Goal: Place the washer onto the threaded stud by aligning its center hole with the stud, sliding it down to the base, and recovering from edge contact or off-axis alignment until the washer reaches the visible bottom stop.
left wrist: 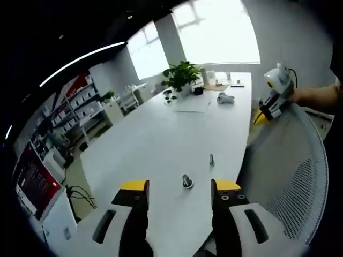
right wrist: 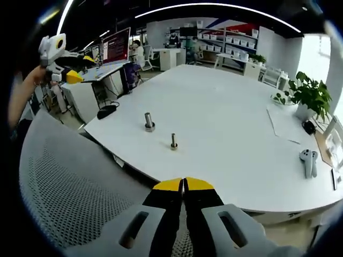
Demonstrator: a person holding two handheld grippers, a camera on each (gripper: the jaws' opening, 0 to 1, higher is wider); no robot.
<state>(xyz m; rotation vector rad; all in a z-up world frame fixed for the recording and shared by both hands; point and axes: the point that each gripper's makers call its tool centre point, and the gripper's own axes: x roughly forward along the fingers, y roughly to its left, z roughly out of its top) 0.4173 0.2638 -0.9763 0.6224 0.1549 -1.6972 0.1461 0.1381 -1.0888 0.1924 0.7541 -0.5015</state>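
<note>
Two small metal parts stand upright on the white table (right wrist: 225, 123). The thicker stud (right wrist: 149, 122) has a wide ring at its foot; I cannot tell whether that ring is the washer. The thinner stud (right wrist: 173, 142) stands just beside it. In the left gripper view the thicker stud (left wrist: 186, 181) lies just beyond my open left gripper (left wrist: 179, 187), and the thin stud (left wrist: 211, 159) is farther off. My right gripper (right wrist: 183, 184) is shut with nothing in it, off the table's edge above a chair back. A hand holds it high in the left gripper view (left wrist: 273, 99).
A grey mesh chair back (right wrist: 69, 182) stands between me and the table edge. A potted plant (right wrist: 308, 93), paper sheets (right wrist: 284, 126) and a white controller (right wrist: 308, 160) sit at the far end. Desks with a monitor (right wrist: 115, 45) and shelves lie beyond.
</note>
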